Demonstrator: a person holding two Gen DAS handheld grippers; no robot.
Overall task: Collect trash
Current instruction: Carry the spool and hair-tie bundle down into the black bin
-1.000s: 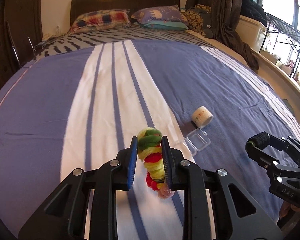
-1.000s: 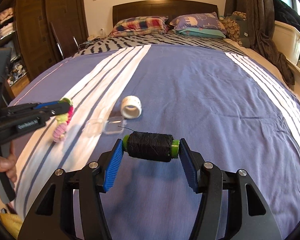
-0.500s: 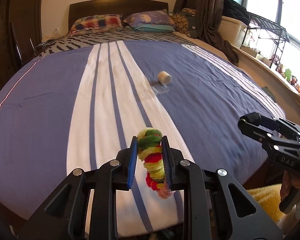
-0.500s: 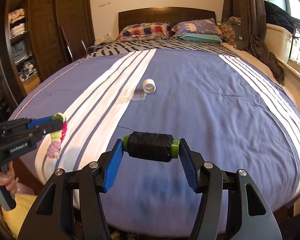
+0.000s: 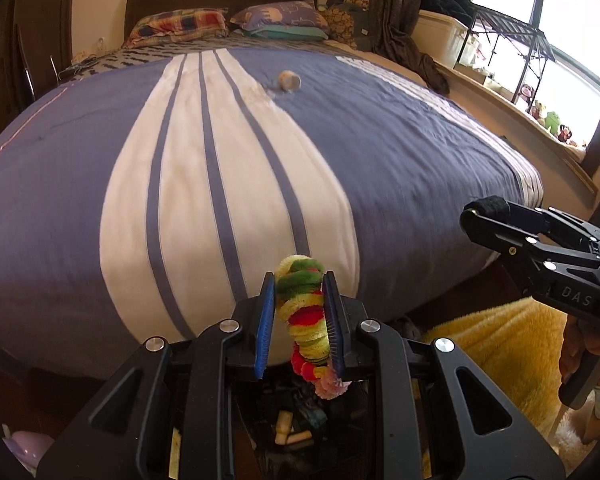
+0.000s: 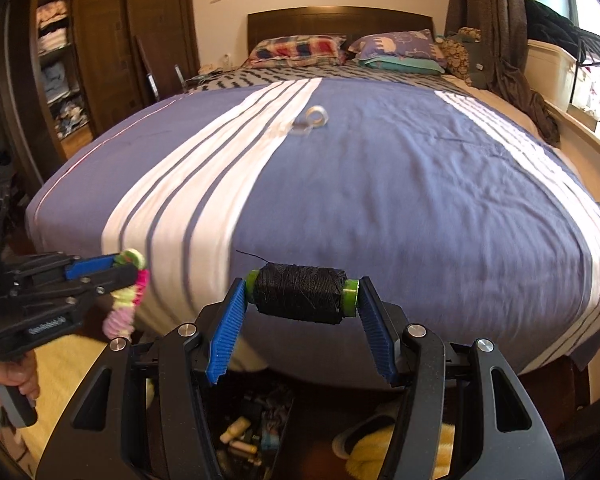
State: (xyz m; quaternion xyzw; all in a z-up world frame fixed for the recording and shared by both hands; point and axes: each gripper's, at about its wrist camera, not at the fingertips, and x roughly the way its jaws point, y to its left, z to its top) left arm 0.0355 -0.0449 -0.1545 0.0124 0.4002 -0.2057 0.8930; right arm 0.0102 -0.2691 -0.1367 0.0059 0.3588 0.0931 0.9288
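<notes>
Striped bed (image 5: 380, 168) fills both views, a tape roll (image 5: 290, 79) far up it. Below its foot, a dark bin (image 6: 256, 428) of discards. Right gripper (image 6: 302, 300) grasps a black thread spool (image 6: 300, 294) crosswise by its ends. Left gripper (image 5: 300, 312) is clenched on a coiled multicoloured pipe cleaner (image 5: 304, 320), its tail hanging beneath the pads.
</notes>
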